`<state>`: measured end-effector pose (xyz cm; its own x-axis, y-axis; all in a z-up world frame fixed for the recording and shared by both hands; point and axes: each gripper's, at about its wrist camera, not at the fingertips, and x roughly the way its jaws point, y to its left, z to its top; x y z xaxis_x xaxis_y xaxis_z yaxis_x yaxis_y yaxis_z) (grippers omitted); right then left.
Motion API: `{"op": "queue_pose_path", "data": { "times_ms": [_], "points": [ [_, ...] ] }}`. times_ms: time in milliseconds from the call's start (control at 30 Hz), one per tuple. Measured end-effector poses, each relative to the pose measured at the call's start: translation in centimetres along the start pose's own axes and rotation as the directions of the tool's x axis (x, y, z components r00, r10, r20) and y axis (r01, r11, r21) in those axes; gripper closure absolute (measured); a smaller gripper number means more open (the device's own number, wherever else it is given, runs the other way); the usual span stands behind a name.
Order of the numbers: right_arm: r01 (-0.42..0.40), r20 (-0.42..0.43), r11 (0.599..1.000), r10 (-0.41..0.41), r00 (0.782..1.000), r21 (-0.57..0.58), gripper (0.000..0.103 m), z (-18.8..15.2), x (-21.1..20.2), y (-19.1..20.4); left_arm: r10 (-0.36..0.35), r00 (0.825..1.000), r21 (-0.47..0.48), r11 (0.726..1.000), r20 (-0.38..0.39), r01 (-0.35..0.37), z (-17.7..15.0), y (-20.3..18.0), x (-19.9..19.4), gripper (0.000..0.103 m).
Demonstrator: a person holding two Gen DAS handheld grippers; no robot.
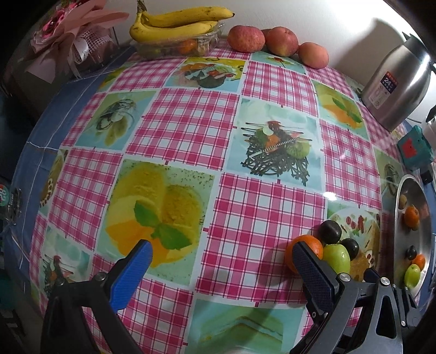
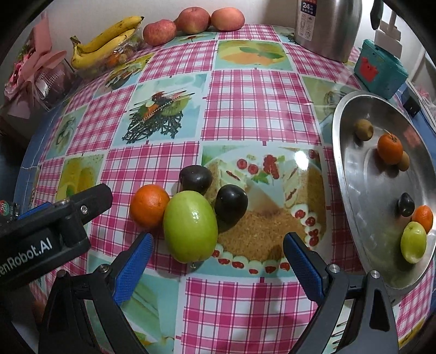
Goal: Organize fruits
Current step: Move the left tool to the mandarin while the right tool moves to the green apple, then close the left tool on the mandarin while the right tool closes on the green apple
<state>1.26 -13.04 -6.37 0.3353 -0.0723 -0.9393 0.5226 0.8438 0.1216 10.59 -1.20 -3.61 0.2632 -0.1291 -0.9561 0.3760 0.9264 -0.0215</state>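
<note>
A green fruit (image 2: 190, 226), an orange (image 2: 149, 205) and two dark plums (image 2: 195, 178) (image 2: 231, 204) lie clustered on the checked tablecloth. My right gripper (image 2: 218, 252) is open and empty, with the green fruit just ahead between its blue fingers. My left gripper (image 1: 222, 258) is open and empty; the same orange (image 1: 309, 246) sits just beyond its right finger, with the green fruit (image 1: 336, 257) and plums (image 1: 330, 231) further right. A steel tray (image 2: 351, 174) on the right holds two oranges, a green fruit, a plum and small brown fruits.
Bananas (image 2: 106, 40) on a clear box and three apples (image 2: 190, 23) stand at the table's far edge. A steel thermos (image 2: 327, 27) and a teal box (image 2: 380, 68) stand at the far right. A pink gift wrap (image 2: 32, 73) is at the far left.
</note>
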Motion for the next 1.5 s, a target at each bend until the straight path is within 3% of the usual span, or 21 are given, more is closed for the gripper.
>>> {"op": "queue_pose_path", "data": {
  "times_ms": [200, 667, 933, 1133, 1333, 1500],
  "points": [
    [0.009, 0.019, 0.999, -0.009, 1.000, -0.038, 0.007, 0.2, 0.1, 1.0, -0.021, 1.000, -0.023, 1.000, -0.005, 0.020, 0.2, 0.3, 0.1, 0.000],
    [-0.012, 0.050, 0.996, 0.016, 0.999, -0.090, 0.037, 0.5, 0.1, 2.3, -0.117, 0.993, -0.100, 0.988, -0.024, 0.114, 0.6, 0.6, 0.1, 0.000],
    [-0.013, 0.061, 0.996, 0.019, 0.998, -0.087, 0.053, 0.5, -0.2, 2.2, -0.180, 0.983, -0.070, 0.982, -0.034, 0.178, 0.4, -0.9, 0.1, 0.003],
    [-0.042, 0.052, 0.996, 0.046, 0.998, -0.083, 0.054, 0.4, -0.3, 1.6, -0.226, 0.971, -0.053, 0.974, -0.078, 0.222, 0.0, -1.9, 1.0, 0.013],
    [-0.076, 0.037, 0.995, 0.079, 0.996, -0.070, 0.054, 0.2, -0.3, 1.1, -0.246, 0.962, -0.040, 0.969, -0.120, 0.243, -0.4, -2.7, 2.0, 0.030],
    [-0.079, 0.035, 0.994, 0.082, 0.996, -0.072, 0.054, 0.2, -0.3, 1.1, -0.318, 0.940, -0.067, 0.948, -0.127, 0.311, -0.5, -2.8, 2.0, 0.051]
  ]
}}
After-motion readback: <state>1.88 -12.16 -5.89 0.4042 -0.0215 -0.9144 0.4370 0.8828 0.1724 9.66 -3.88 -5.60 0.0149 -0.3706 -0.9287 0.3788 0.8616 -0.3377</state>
